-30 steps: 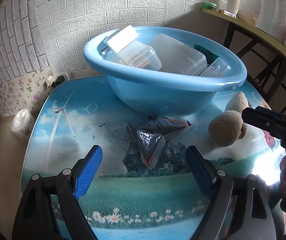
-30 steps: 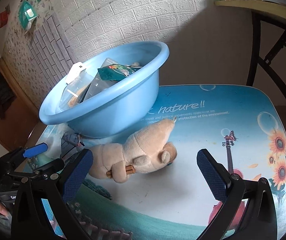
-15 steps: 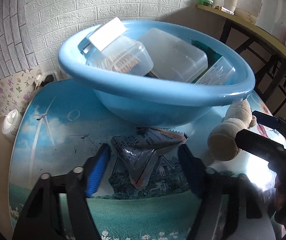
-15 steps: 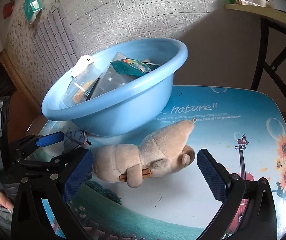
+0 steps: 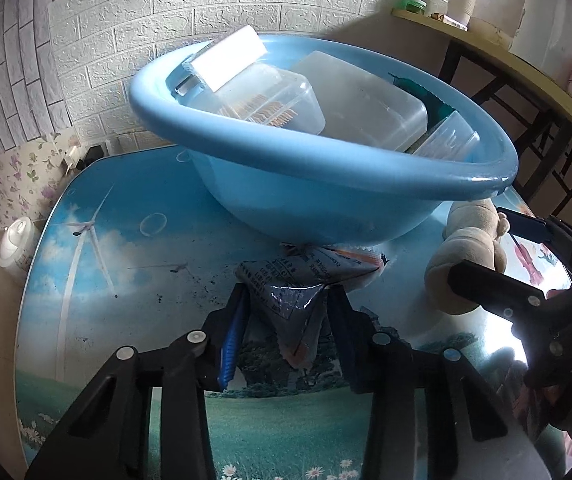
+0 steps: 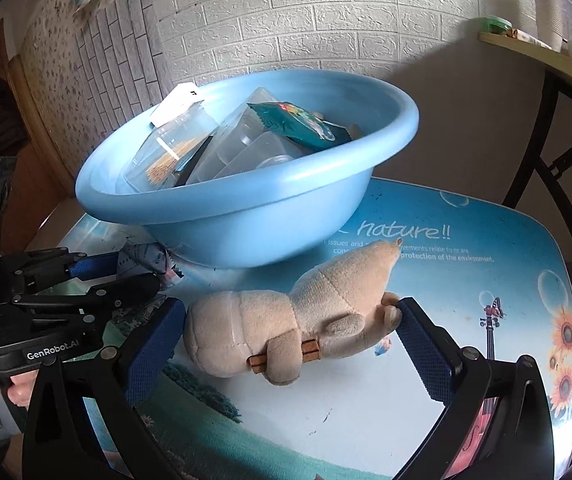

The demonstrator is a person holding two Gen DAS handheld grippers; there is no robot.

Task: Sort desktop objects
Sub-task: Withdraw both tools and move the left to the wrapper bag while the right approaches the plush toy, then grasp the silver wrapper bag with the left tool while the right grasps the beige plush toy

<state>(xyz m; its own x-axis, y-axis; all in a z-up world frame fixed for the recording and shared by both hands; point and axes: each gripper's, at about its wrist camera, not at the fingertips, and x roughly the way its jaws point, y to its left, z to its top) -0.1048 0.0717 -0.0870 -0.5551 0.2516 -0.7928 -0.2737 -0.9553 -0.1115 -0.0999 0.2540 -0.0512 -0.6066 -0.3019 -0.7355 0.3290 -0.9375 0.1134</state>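
Closing in from wide apart, the left gripper [image 5: 286, 320] is now pinching the crumpled snack packet [image 5: 306, 280] lying just before the blue basin [image 5: 326, 168]. Right wrist view: the right gripper [image 6: 286, 344] is standing open, straddling the plush toy [image 6: 294, 320] on the table [image 6: 486, 280].

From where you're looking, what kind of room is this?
Probably a lived-in room at home: a small table with a printed nature scene, a blue plastic basin of odds and ends, brick-pattern wallpaper and a cluttered side shelf.

Basin [image 5: 326, 176] was glossy blue plastic; my tongs' pads [image 6: 422, 356] ribbed rubber; toy [image 6: 286, 320] soft plush; packet [image 5: 298, 280] shiny foil.
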